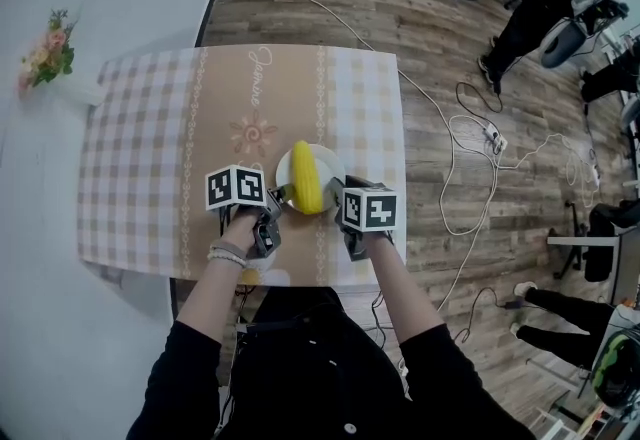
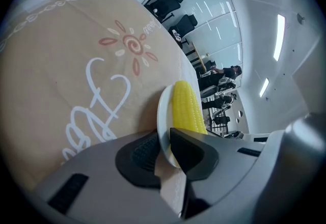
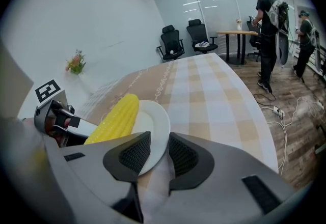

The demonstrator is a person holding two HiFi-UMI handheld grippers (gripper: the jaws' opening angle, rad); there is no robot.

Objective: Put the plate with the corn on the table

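Note:
A white plate (image 1: 327, 160) carries a yellow corn cob (image 1: 305, 178) lying along it, near the front edge of the table (image 1: 150, 158) with its checked cloth. My left gripper (image 1: 277, 196) is at the plate's left rim and my right gripper (image 1: 338, 193) at its right rim. In the left gripper view the jaws (image 2: 165, 149) are shut on the plate's rim (image 2: 164, 116), with the corn (image 2: 187, 108) just beyond. In the right gripper view the plate's rim (image 3: 153, 126) lies between the open jaws (image 3: 159, 154), with a gap showing beside one pad. I cannot tell whether the plate rests on the cloth.
A small bunch of flowers (image 1: 45, 53) stands at the far left beyond the table. Cables and a power strip (image 1: 490, 136) lie on the wooden floor to the right. A person (image 1: 545, 3) stands at the back right near desks and office chairs.

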